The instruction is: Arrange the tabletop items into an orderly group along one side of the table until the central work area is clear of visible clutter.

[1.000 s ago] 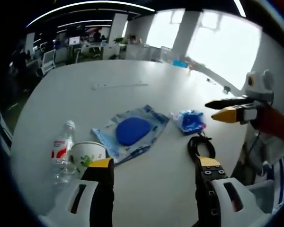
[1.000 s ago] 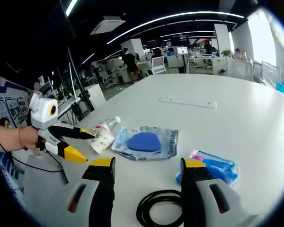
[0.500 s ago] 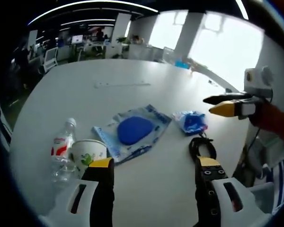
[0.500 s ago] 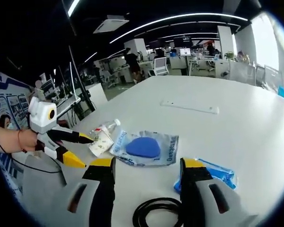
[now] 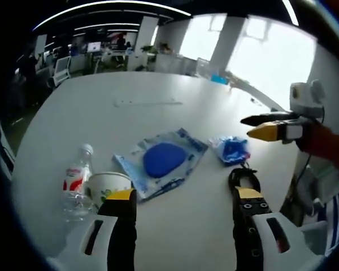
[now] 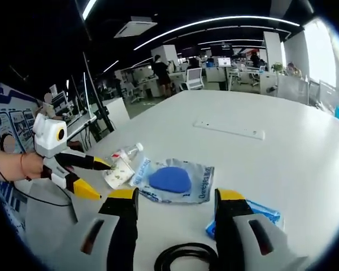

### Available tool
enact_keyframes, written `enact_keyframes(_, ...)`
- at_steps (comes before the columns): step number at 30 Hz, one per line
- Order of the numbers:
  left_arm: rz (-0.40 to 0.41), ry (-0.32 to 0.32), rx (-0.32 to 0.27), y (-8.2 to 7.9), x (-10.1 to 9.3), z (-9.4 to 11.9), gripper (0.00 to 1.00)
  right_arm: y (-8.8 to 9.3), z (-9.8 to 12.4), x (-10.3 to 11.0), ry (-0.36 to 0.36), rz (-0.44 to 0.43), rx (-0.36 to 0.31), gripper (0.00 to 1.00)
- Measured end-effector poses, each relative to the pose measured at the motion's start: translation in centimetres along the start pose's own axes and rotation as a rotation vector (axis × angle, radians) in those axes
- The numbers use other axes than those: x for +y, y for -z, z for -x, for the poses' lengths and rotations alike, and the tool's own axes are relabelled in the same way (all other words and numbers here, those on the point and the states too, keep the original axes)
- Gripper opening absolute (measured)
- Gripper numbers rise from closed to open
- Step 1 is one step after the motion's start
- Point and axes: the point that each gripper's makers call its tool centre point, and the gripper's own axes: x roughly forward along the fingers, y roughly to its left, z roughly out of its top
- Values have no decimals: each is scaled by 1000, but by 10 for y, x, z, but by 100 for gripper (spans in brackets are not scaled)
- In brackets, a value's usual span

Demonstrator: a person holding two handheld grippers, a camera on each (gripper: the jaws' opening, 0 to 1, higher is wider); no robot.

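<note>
1. Two hand-held grippers up and neither has anything in it. My left hand-held gripper (image 5: 181, 203) has its jaws spread wide over bare table (image 5: 158, 84), and the right hand-held gripper (image 6: 172, 203) is spread too, hovering above the black cable loop (image 6: 183, 257).
2. Clutter sits mid-table: water bottle (image 5: 75, 180) touching the paper cup (image 5: 106, 185), then the clear pouch with a blue pad (image 5: 161, 161), then a crinkly blue packet (image 5: 231, 149) beside the cable.
3. Biggest worry, I reckon: bottle and cup are so tight together that grabbing one could knock the other over.
4. That pouch lies flat and looks slippery, so jaws may just skid off it or shove it into the cup.
5. Cable could snag on a jaw and drag the blue packet along.
6. Cable's near the table edge, so a sloppy push might send it off.
</note>
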Motion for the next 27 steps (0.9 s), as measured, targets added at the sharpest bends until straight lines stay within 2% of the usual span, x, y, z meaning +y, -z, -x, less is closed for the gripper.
enact_keyframes(7, -5, 0, 0, -5, 4, -2, 65, -4, -3, -3, 1, 7, 3, 51)
enact_keyframes(19, -12, -7, -20, -25, 17, -7, 65, -5, -13, -8, 5, 13, 18, 48)
enact_keyframes(27, -13, -17, -11, -24, 23, -7, 65, -13, -27, -15, -6, 25, 31, 48)
